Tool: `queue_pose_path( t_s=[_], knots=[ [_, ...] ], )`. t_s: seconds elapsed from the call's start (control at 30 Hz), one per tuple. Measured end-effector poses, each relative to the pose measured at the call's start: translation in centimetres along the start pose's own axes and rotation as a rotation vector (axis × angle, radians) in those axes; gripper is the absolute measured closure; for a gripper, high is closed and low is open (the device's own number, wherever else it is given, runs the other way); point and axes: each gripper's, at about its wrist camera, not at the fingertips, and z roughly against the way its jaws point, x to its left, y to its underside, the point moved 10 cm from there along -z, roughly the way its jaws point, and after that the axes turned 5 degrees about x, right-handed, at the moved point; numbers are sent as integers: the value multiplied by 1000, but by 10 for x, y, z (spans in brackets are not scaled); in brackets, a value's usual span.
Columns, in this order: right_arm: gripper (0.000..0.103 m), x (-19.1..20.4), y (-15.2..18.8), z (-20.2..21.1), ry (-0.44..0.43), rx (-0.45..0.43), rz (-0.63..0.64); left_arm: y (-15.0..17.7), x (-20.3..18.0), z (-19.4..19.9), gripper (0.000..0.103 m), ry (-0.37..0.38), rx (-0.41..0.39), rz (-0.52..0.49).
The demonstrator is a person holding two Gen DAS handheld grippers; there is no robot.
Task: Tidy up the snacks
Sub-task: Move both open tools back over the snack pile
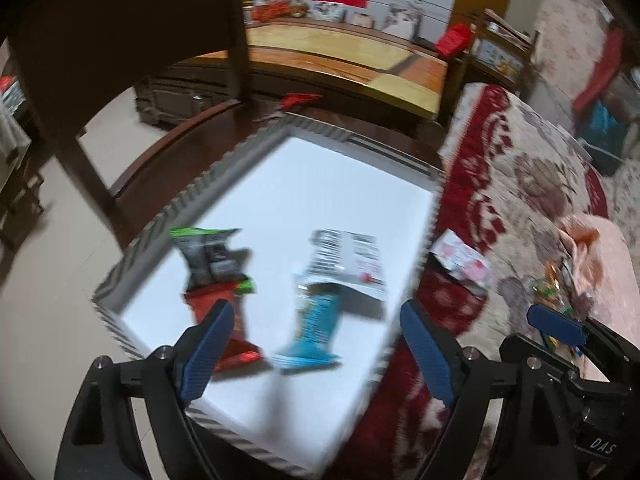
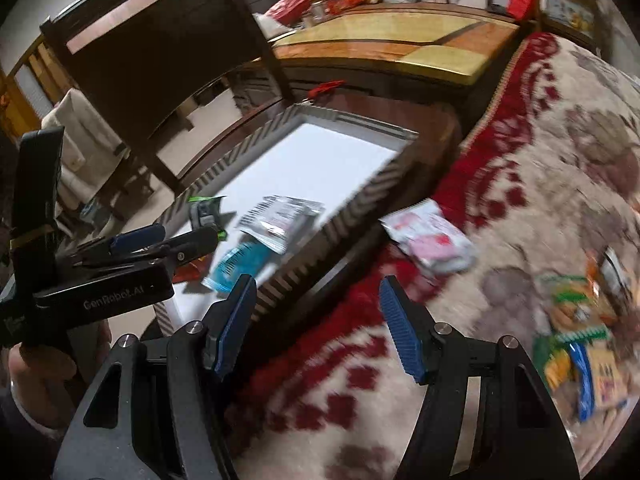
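Note:
A white box with striped walls holds a black-and-green packet, a red packet, a blue packet and a white-and-silver packet. My left gripper is open and empty above the box's near end. My right gripper is open and empty over the blanket, right of the box. A pink-and-white packet lies on the blanket beside the box. A pile of loose snacks lies at the right.
The box sits on a dark wooden chair. A red-and-cream patterned blanket covers the surface on the right. A wooden table with clutter stands behind. The right gripper's fingertip shows in the left wrist view.

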Motion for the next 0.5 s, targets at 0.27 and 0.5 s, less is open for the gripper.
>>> queue_pose_path(
  t_s=[0.27,0.5],
  knots=[
    [39,-58,40,40,74,-23,-93,17,-58,-2,16,83,41,-87],
    [39,-116,84,71,152,-28,-204,34,-106,-9,16,138,88,-165]
  ],
)
